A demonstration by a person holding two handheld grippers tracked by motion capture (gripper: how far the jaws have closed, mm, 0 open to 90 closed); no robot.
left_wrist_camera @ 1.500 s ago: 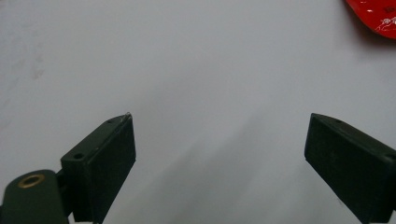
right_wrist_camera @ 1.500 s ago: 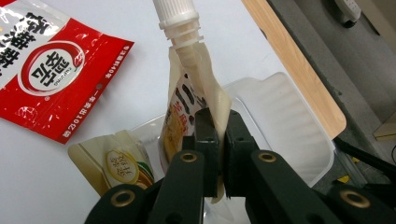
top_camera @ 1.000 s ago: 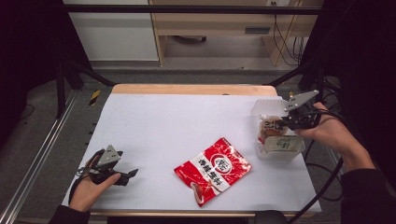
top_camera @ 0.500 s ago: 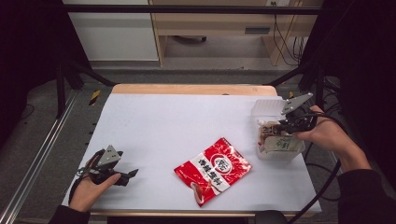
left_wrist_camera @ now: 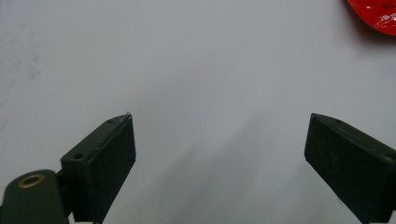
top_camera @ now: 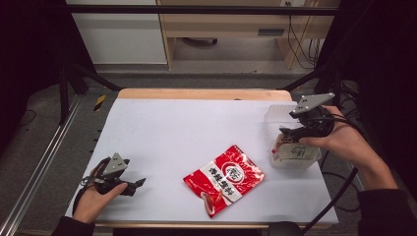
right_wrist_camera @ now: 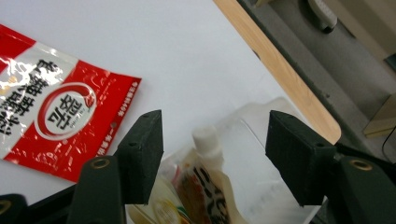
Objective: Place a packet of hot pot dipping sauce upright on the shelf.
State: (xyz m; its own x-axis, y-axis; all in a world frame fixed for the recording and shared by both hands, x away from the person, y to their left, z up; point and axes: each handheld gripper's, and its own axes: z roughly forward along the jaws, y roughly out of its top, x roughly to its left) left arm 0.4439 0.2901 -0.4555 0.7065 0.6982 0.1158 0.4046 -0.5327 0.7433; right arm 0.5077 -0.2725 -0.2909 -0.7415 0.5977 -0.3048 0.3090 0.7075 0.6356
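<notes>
Lifting my right gripper [top_camera: 290, 132] straight up clear of the spouted pouch [right_wrist_camera: 205, 186] resting in the clear tub [top_camera: 295, 160] keeps it from tipping. Its jaws, clamped a second ago, have just been opening and now stand apart, holding nothing. The red packet [top_camera: 224, 177] hasn't moved; my left gripper [top_camera: 135, 184] waits, wide and empty.

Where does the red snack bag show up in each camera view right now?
High view: the red snack bag lies at the near middle of the white table.
Left gripper view: one red corner shows at the top right edge.
Right gripper view: it covers the left side, left of the gripper's own jaws.
Shared landmark: the white table top.
</notes>
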